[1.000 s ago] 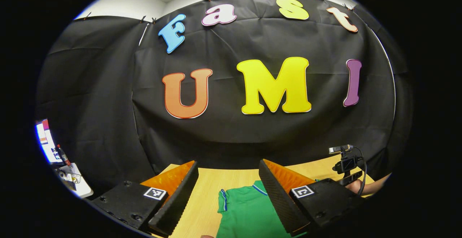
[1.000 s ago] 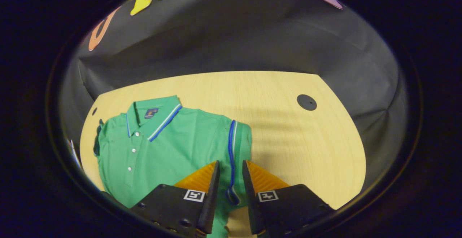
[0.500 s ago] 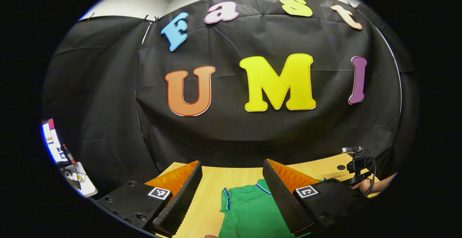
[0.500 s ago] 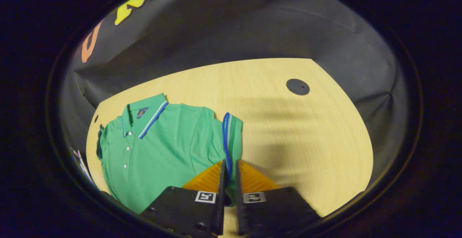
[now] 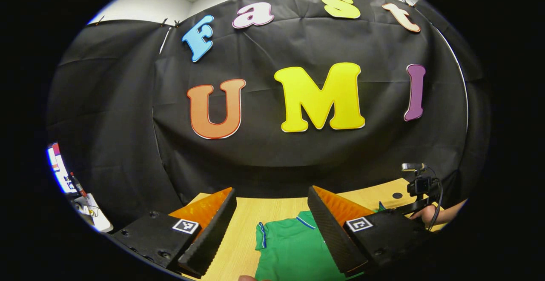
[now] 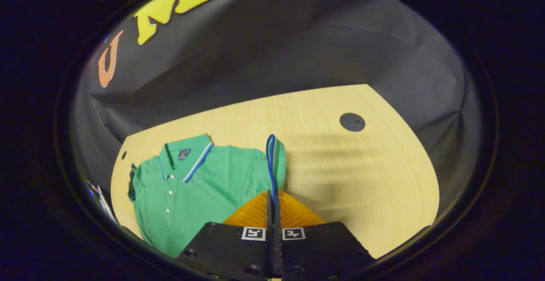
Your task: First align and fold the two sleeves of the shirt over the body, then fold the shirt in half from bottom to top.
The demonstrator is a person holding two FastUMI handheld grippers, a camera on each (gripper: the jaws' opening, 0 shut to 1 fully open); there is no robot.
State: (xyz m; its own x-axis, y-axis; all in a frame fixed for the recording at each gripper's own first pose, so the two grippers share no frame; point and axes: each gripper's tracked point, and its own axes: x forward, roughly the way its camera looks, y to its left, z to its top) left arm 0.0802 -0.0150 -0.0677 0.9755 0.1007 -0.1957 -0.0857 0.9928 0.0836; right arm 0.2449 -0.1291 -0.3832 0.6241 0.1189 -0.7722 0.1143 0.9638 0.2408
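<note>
A pale wooden table (image 6: 340, 179) stands against black cloth walls, with a round dark cap (image 6: 352, 121) set into its far right part. The green shirt (image 6: 191, 196) lies face up on the table's left side, collar toward the wall. The right gripper (image 6: 272, 200) has its jaws clenched on the blue-trimmed sleeve (image 6: 274, 157), lifted upright off the body. The left gripper (image 5: 268, 230) hangs above the shirt's near edge with jaws spread wide. Bare wood stretches right of the sleeve.

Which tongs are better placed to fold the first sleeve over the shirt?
Right: the right tongs are shut on the sleeve, lifting it. The left tongs hang open above the shirt.
</note>
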